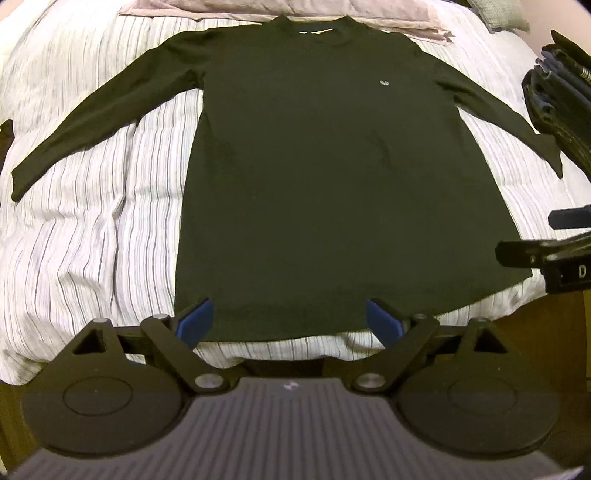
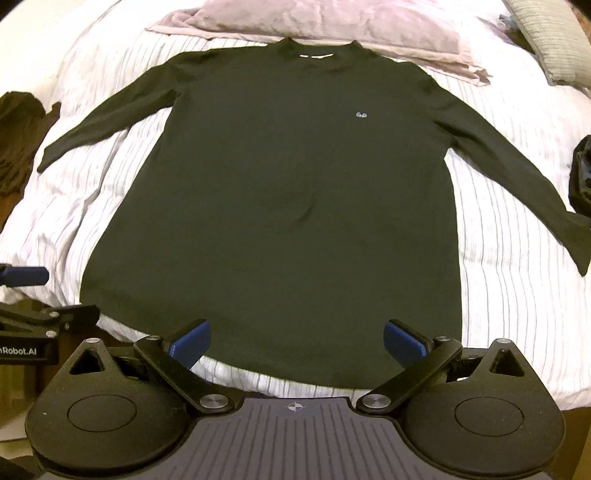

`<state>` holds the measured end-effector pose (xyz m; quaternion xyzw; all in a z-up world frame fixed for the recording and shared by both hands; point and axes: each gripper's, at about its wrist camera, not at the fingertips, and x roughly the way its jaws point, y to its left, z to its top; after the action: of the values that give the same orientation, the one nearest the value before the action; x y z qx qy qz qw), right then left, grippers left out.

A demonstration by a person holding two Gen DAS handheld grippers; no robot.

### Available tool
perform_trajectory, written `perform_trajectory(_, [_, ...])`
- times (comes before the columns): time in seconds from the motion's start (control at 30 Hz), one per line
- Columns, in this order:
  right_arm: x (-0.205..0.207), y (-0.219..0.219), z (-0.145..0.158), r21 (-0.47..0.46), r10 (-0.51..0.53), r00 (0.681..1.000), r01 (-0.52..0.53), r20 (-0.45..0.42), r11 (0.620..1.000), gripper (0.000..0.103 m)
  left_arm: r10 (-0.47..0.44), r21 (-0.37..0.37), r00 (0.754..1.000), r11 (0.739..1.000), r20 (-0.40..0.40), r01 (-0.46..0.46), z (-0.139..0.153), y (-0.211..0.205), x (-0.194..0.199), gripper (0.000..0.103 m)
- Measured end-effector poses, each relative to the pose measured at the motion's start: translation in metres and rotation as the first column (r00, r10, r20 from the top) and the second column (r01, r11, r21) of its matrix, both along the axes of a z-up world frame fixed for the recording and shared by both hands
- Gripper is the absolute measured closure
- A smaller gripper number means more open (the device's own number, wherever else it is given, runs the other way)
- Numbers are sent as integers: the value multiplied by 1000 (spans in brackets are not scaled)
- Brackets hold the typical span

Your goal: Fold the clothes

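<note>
The shirt (image 1: 332,177) lies flat on the bed (image 1: 92,221), sleeves spread, both grippers (image 1: 290,321) (image 2: 297,338) spread empty near its hem; a shallow pinch could snag the duvet too and skew any fold.

Your shirt (image 2: 288,192) is dark green-black with a small pale chest logo (image 2: 361,115); duvet (image 2: 517,266) white with thin grey stripes; far pillow (image 2: 325,22) dusty pink; finger pads (image 2: 190,343) blue.
</note>
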<state>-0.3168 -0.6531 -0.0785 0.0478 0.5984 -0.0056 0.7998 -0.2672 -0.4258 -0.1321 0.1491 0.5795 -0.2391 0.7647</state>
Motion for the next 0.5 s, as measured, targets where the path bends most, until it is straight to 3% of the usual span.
perform_trajectory(0.5, [1, -5, -7, 24, -1, 1000, 0, 15, 1000, 1, 28, 1, 999, 1000, 22, -28, 4, 3, 5, 15])
